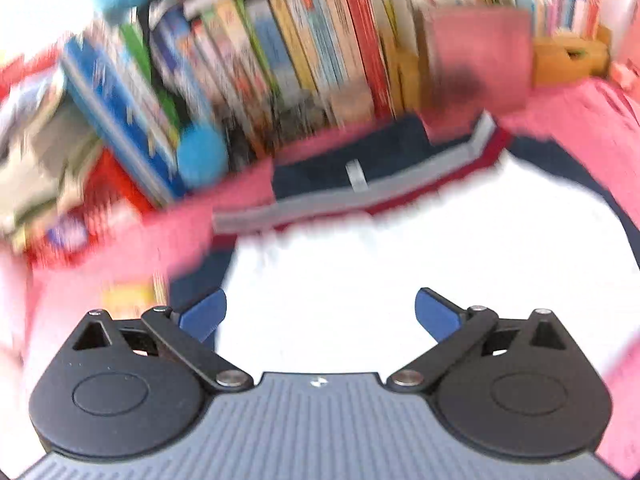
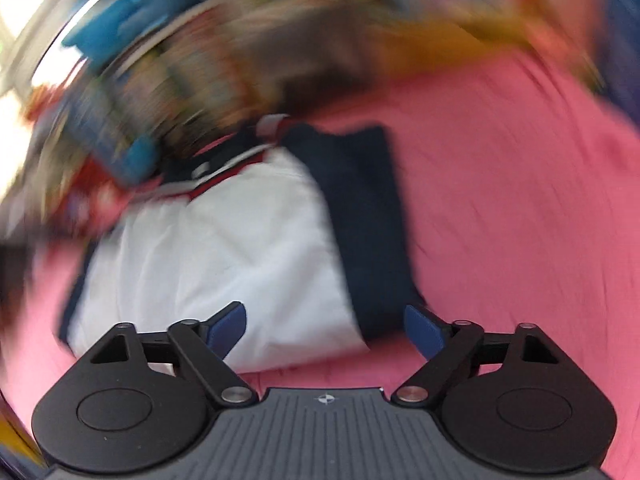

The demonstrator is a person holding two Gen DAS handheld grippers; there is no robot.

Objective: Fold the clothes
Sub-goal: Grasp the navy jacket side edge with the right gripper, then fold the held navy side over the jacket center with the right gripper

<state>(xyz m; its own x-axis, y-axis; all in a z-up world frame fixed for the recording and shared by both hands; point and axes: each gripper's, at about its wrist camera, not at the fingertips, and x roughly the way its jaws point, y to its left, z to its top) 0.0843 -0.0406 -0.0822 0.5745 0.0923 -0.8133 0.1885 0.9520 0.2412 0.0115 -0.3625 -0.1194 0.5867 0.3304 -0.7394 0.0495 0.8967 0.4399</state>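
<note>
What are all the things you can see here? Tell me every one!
Garment: one, white with navy sleeves and a red-and-grey collar, lying on the pink sheet.
Pink sheet: one, pink, spread under the garment.
Books: many, mixed colours, standing in a row behind the sheet.
Blue plush toy: one, blue, by the books; too blurred to say more.
Left tongs: one pair, black with blue pads, open over the garment.
Right tongs: one pair, black with blue pads, open above the garment's near edge.

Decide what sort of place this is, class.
Probably a bedroom or child's room: a pink bedsheet under a white and navy garment, with a packed row of colourful books behind.
</note>
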